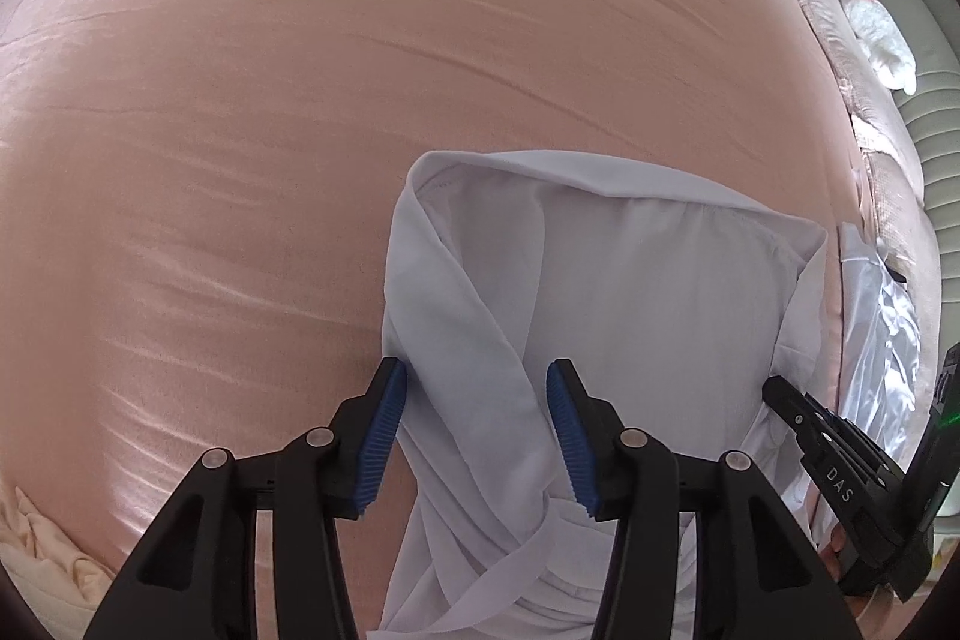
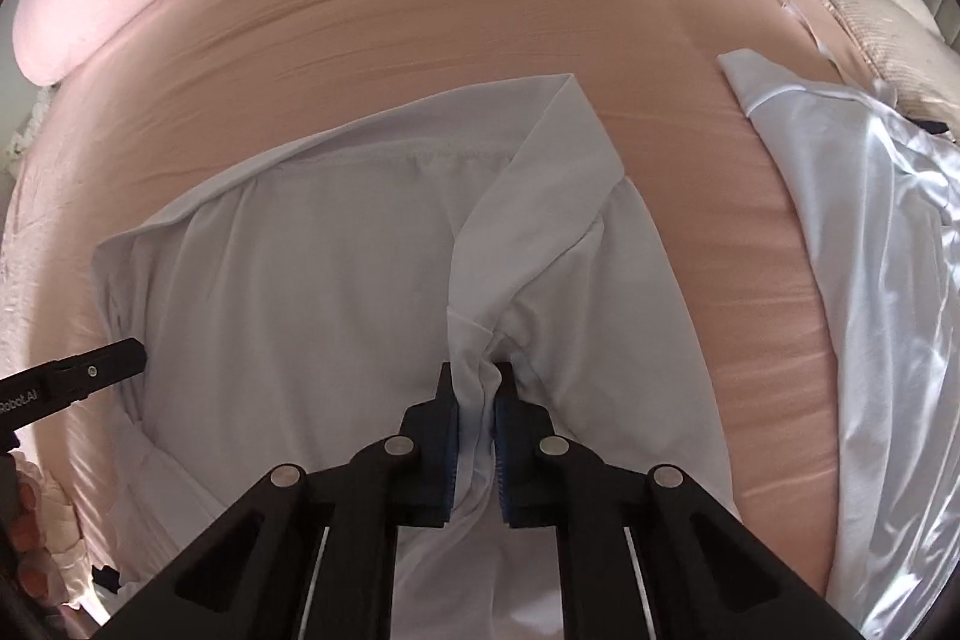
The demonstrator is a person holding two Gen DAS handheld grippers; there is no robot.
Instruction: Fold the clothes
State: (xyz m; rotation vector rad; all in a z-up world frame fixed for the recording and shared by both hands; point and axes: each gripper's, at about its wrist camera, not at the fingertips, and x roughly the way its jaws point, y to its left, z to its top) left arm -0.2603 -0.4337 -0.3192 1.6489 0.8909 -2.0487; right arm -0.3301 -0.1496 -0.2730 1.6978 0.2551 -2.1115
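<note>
Right wrist view shows your right gripper clamped on a pinch of the white garment, which lies on the pink bedsheet at the near side. Your left gripper stands open astride a loose white strip, pads not pressing. Close on it before lifting, then raise both hands evenly.

My left gripper stands parted over a fold of the white garment, its 2 blue pads clear of the cloth. The garment lies on the pink bedsheet; my right gripper touches its edge.
</note>
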